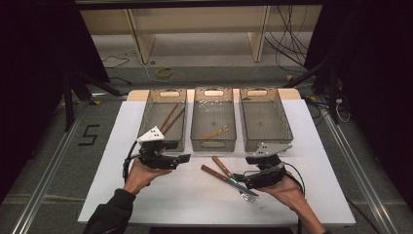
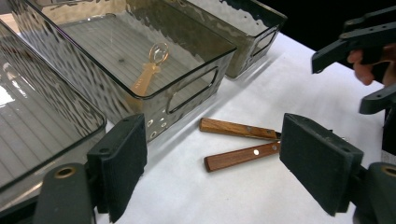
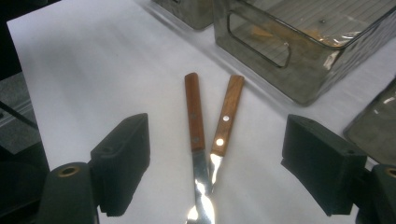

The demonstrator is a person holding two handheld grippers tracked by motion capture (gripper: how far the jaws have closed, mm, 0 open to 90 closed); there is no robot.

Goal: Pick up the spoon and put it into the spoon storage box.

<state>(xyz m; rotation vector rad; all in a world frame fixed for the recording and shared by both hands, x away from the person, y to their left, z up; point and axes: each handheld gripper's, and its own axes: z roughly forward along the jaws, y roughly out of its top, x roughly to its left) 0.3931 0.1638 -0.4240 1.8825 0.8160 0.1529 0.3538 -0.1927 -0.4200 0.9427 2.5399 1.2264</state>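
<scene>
Two wooden-handled utensils (image 1: 220, 169) lie side by side on the white table (image 1: 117, 161), their metal ends crossing near my right gripper (image 1: 242, 178). That gripper is open, its jaws either side of the blades, pads (image 3: 122, 161) off them; the handles (image 3: 194, 112) point away. My left gripper (image 1: 184, 158) is open and empty, left of the handles (image 2: 239, 156), beside the left bin. My left gripper (image 2: 212, 172) faces the utensils, with the right gripper (image 2: 355, 60) beyond.
Three translucent bins stand in a row at the back. The left bin (image 1: 168, 91) holds chopsticks (image 1: 171, 118), the middle bin (image 1: 213, 144) a light wooden utensil (image 1: 216, 131), and the right bin (image 1: 257, 91) looks empty. Cables lie on the floor beyond.
</scene>
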